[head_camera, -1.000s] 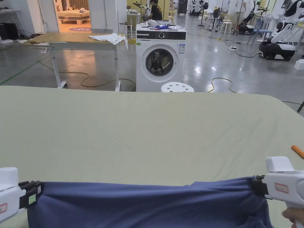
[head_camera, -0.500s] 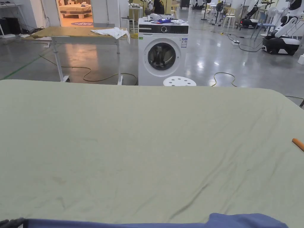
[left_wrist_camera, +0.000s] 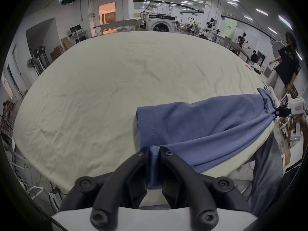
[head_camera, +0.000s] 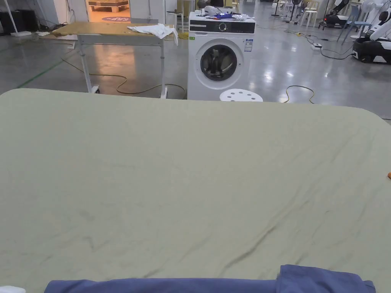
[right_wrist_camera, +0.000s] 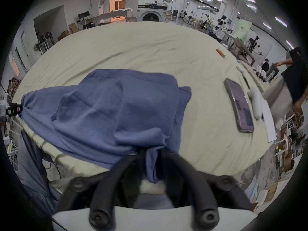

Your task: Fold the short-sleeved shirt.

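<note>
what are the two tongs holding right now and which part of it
Both hold the blue shirt. The left tongs pinch a bunched edge at one end, the right tongs a bunched edge at the other; which part exactly cannot be told.

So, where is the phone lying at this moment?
In the right gripper view the phone lies flat on the green table cover, to the right of the blue shirt, beside a white remote-like object.

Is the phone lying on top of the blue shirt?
No, the phone lies on bare green sheet to the right of the shirt, apart from it.
</note>
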The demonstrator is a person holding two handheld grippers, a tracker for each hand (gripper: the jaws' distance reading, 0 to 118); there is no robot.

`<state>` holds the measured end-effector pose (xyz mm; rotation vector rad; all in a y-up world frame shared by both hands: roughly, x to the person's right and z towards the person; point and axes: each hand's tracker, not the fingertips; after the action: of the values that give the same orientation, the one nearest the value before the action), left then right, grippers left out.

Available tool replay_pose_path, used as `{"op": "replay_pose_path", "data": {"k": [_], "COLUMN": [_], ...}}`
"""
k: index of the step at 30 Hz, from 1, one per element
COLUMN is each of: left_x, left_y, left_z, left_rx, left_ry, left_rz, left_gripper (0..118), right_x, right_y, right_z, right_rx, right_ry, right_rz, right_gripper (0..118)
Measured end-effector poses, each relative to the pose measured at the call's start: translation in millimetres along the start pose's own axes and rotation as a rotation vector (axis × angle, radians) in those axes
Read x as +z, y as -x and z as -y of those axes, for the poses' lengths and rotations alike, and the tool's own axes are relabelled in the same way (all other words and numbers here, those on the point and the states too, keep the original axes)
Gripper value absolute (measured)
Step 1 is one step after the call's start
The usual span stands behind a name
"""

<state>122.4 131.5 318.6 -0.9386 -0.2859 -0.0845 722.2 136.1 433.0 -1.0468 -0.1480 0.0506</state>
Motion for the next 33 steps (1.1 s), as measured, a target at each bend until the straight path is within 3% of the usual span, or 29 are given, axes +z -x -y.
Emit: {"op": "replay_pose_path", "data": {"k": [1, 2, 3, 4, 5, 9, 12, 17, 21, 22, 24, 25, 27, 33], "left_x": [0.8, 2.0, 3.9, 6.2, 8.8, 8.1, 6.0, 2.2, 10.5, 12.8, 18.6, 21.5, 27.2, 43.5], "left_y": [0.8, -1.3, -3.8, -6.5, -9.0, -16.7, -33.0, -67.0, -91.2, -95.2, -102.0, -105.3, -106.7, -94.5], "left_z": [-3.3, -6.6, -10.5, -15.5, -20.3, -44.0, -66.9, -99.6, -115.6, -118.2, -122.7, -124.4, -125.8, -128.3], "left_rx": [-0.004, -0.008, -0.010, -0.001, 0.009, 0.022, 0.025, -0.002, -0.027, -0.027, -0.031, -0.025, -0.019, 0.006], "left_ry": [-0.003, -0.012, -0.034, -0.067, -0.101, -0.255, -0.362, -0.561, -0.716, -0.740, -0.790, -0.815, -0.864, -0.876], "left_rz": [-0.007, -0.016, -0.029, -0.039, -0.045, -0.019, -0.051, -0.141, -0.180, -0.191, -0.225, -0.243, -0.262, -0.277], "left_gripper": [21, 32, 46, 61, 64, 64, 63, 59, 56, 52, 37, 22, 2, 0], "right_x": [5.2, 9.8, 19.9, 28.3, 35.3, 57.9, 56.7, 41.8, 39.7, 40.9, 42.1, 43.5, 47.3, 55.2], "right_y": [0.3, 0.2, 0.5, 0.9, 2.1, 13.0, 33.1, 74.3, 102.9, 107.9, 115.8, 118.4, 123.7, 132.4], "right_z": [-2.9, -6.2, -10.0, -14.7, -20.3, -47.7, -70.4, -102.6, -118.8, -121.3, -125.1, -126.8, -129.6, -137.5], "right_rx": [-0.003, -0.001, -0.005, -0.015, -0.024, -0.057, -0.083, -0.124, -0.146, -0.151, -0.167, -0.164, -0.158, -0.121], "right_ry": [-0.010, -0.017, -0.053, -0.099, -0.128, -0.300, -0.438, -0.690, -0.848, -0.875, -0.953, -0.968, -1.007, -1.014], "right_rz": [0.025, 0.049, 0.055, 0.052, 0.049, 0.059, 0.095, 0.067, 0.104, 0.117, 0.098, 0.096, 0.089, 0.090], "right_gripper": [54, 72, 80, 80, 80, 80, 80, 79, 70, 60, 35, 19, 6, 0]}}
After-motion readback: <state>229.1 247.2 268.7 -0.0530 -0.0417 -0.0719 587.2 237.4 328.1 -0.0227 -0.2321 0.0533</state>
